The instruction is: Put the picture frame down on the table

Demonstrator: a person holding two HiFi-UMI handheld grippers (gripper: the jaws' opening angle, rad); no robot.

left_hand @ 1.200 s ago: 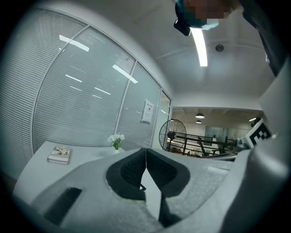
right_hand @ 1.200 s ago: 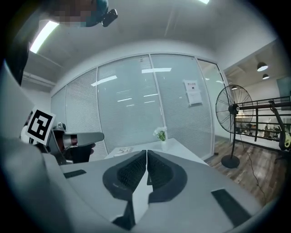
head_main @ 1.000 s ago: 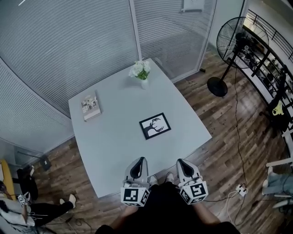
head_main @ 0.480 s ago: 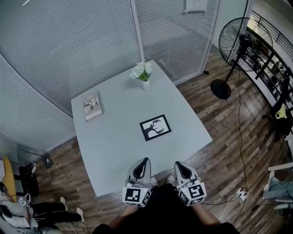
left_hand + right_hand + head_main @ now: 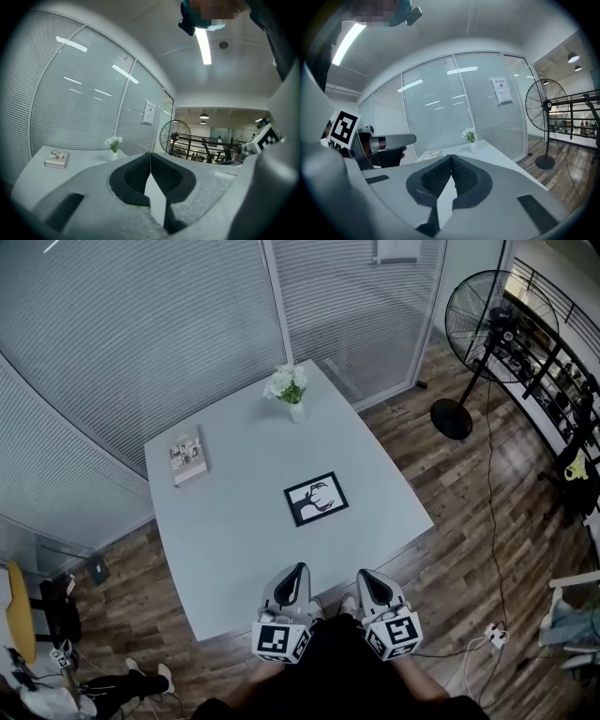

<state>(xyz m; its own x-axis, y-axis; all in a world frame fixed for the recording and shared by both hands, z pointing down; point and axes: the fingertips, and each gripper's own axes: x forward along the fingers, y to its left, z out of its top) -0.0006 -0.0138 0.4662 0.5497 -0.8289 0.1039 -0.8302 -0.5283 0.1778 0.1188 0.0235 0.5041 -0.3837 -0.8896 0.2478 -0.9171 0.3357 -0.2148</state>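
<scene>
- Left gripper: the jaws are closed. Their dark, ribbed pads meet along a thin seam with nothing between them.
- Right gripper: also closed, with its ribbed pads pressed together and nothing held.
- Both grippers have smooth grey shells. At the back of each is a white cube with black square markers.
- In the head view they sit side by side, close to the person's body. Their tips are at the near edge of the table and touch nothing.
- Frame: it lies flat on the table, a little right of the middle and turned slightly askew. It is well apart from both grippers. It is a thin rectangle with a black border round a black-and-white picture.
- The table top is pale grey, smooth, matte and roughly square.
- A book lies flat near the left edge.
- A small white vase holding white flowers and green leaves stands at the far corner.
- The floor is made of brown wood planks.
- A black fan with a wire cage and round base stands to the right of the table.
</scene>
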